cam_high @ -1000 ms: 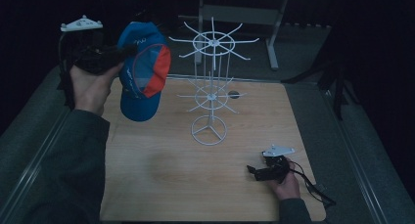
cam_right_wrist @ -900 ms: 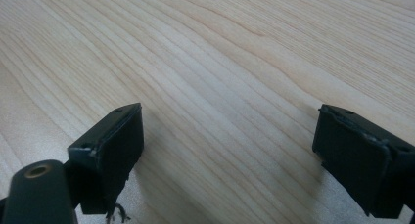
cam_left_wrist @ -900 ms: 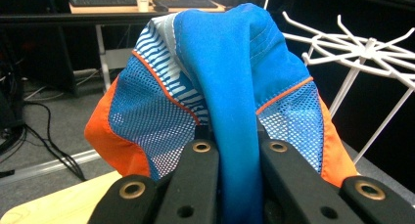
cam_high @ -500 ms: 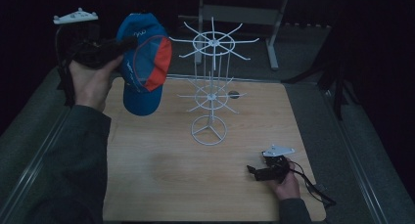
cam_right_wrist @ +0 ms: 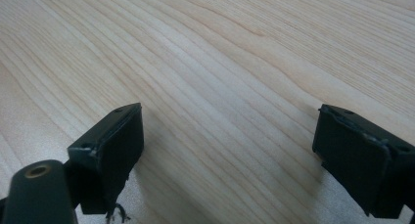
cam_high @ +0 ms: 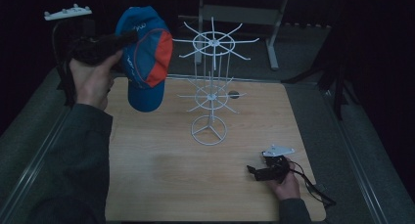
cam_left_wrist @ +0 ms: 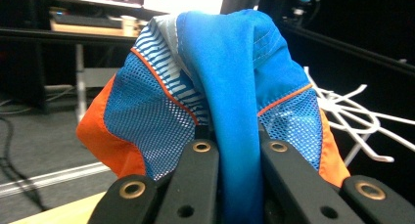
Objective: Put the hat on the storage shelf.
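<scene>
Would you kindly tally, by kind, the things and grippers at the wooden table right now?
Caps: 1, the blue and orange cap, clamped in the left gripper.
Wire display racks: 1, the white wire rack standing on the wooden table.
Grippers: 2, the left one and the right gripper, jaws apart, low over the table.
Total: 4.
</scene>
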`<action>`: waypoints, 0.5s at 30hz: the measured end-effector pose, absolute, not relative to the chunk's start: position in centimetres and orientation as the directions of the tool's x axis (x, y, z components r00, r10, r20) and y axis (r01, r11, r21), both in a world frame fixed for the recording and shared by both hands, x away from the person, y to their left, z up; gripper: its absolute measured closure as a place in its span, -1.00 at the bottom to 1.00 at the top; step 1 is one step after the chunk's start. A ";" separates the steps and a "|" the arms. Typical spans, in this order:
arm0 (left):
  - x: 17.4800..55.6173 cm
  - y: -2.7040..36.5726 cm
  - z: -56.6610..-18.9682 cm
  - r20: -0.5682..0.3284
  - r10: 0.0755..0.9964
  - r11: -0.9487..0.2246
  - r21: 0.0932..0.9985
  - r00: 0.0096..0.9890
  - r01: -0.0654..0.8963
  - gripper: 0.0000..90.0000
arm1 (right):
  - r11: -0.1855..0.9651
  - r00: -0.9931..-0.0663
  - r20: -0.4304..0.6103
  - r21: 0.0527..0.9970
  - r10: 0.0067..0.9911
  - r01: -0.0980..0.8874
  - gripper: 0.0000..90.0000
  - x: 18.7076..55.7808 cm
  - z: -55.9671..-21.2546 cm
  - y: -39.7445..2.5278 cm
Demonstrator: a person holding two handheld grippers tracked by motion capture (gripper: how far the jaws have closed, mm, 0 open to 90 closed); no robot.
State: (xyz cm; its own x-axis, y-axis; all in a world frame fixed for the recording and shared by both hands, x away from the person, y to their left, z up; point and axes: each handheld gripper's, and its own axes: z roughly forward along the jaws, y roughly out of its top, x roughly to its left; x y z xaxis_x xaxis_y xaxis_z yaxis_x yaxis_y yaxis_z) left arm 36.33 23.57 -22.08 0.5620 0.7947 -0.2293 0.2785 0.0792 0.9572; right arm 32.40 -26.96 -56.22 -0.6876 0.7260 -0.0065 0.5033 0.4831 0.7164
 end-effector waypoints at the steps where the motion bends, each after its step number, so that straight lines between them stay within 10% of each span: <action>1: 36.4 23.4 -22.1 -0.232 0.786 0.079 0.957 0.573 0.279 1.00 | 0.483 -0.688 -0.006 0.716 0.726 0.503 -0.74 32.4 -56.2 -27.0; 15: 36.5 23.8 -24.9 -0.198 0.681 -0.077 0.938 0.705 0.339 0.98 | 0.485 -0.688 -0.009 0.717 0.725 0.501 -0.74 32.4 -56.2 -27.0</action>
